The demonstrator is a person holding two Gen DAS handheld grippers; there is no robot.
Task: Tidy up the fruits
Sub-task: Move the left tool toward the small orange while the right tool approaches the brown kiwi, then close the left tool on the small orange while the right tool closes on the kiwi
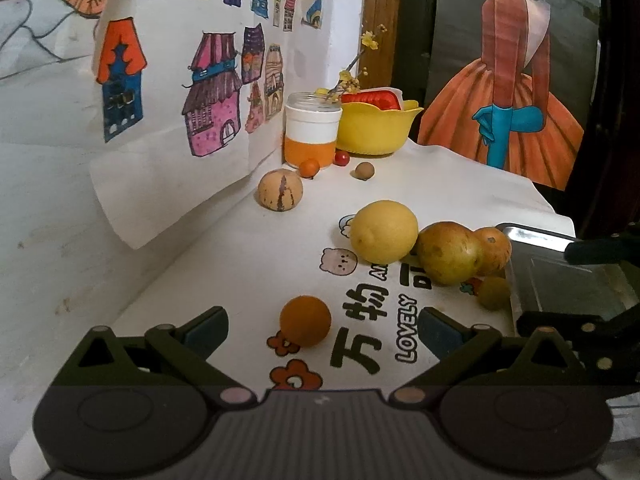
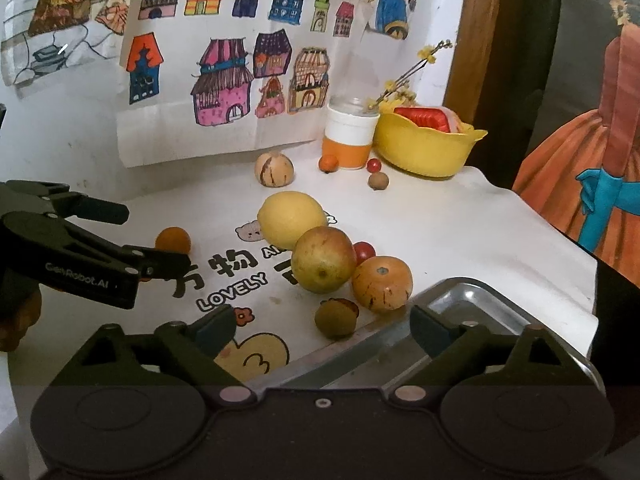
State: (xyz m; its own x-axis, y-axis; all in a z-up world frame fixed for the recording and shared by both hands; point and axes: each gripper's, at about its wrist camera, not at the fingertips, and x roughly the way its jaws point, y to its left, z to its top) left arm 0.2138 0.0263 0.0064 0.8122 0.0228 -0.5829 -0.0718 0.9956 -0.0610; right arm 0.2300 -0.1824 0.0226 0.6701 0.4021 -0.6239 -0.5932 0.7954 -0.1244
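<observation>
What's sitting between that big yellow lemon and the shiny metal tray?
In the right wrist view, a yellow-red apple and a spotted orange fruit lie between the lemon and the tray, with a small cherry tomato behind them.

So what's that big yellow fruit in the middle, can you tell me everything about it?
The big yellow fruit looks like a lemon: smooth, pale yellow, rounded with a slightly tapered end. It lies on its side on the white printed cloth, covering part of the cartoon print. It seems to touch the yellow-green, red-blushed fruit beside it. No gripper is touching it.
</observation>
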